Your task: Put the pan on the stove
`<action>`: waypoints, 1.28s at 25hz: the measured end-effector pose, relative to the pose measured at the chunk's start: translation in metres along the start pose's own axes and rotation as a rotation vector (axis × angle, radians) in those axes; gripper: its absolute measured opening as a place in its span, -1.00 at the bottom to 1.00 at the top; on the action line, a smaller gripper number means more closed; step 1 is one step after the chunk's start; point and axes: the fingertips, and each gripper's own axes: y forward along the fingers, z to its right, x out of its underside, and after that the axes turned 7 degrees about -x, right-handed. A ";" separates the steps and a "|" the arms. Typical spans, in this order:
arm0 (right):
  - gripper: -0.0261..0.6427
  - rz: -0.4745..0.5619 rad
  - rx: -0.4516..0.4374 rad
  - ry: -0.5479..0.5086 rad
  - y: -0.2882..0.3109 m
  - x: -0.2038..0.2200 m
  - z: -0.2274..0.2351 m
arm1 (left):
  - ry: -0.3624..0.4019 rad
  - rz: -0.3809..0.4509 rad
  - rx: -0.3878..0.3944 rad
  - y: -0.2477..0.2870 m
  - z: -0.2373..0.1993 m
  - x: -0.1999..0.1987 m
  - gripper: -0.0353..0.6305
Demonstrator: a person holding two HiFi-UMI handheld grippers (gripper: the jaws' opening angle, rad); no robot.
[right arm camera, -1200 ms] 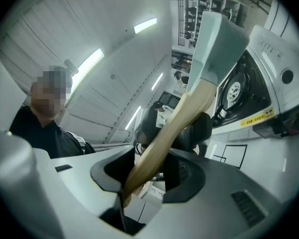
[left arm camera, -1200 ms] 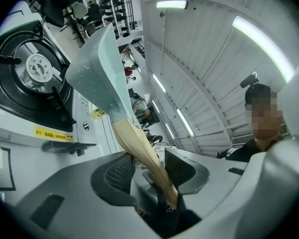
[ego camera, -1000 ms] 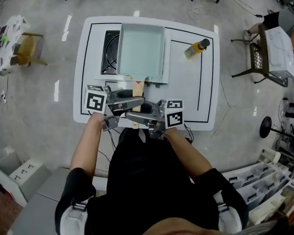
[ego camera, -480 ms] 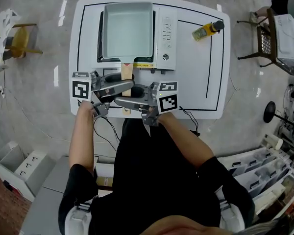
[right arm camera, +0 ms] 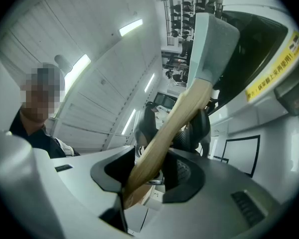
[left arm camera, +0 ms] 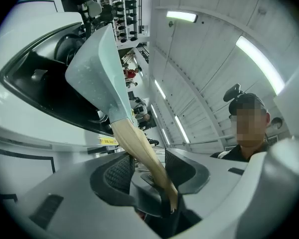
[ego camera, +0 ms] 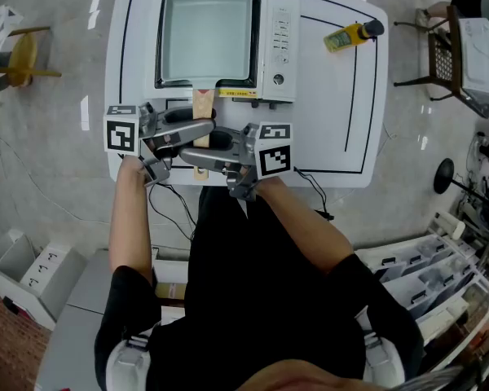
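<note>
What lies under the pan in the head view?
The stove: its black top shows as a thin border around the pan's edges. The cooking surface directly beneath is covered by the pan.

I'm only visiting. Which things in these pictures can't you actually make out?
- Head view: the pan covers the cooking top of the stove.
- Head view: the left gripper and right gripper hide most of the handle.
- Head view: the stove's button labels are too small to read.
- Right gripper view: the print on the yellow sticker is blurred.
</note>
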 end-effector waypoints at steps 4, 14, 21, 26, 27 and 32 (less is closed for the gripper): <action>-0.42 0.025 -0.027 0.033 -0.001 -0.001 0.000 | -0.028 0.028 0.037 0.000 0.001 -0.001 -0.29; -0.29 0.112 -0.092 0.174 -0.002 -0.009 0.005 | -0.050 0.033 0.087 -0.003 -0.001 -0.003 -0.18; -0.26 0.189 -0.060 0.200 -0.034 -0.017 0.009 | -0.080 0.052 0.052 -0.027 -0.017 -0.003 -0.13; -0.27 0.295 0.082 0.149 -0.093 -0.026 0.013 | -0.068 0.128 -0.054 -0.063 -0.032 -0.011 -0.16; -0.27 0.303 0.122 0.106 -0.106 -0.029 0.010 | -0.042 0.144 -0.097 -0.070 -0.034 -0.013 -0.20; -0.66 0.388 0.309 -0.237 -0.159 -0.052 -0.049 | 0.219 0.293 -0.216 -0.093 0.003 -0.038 -0.75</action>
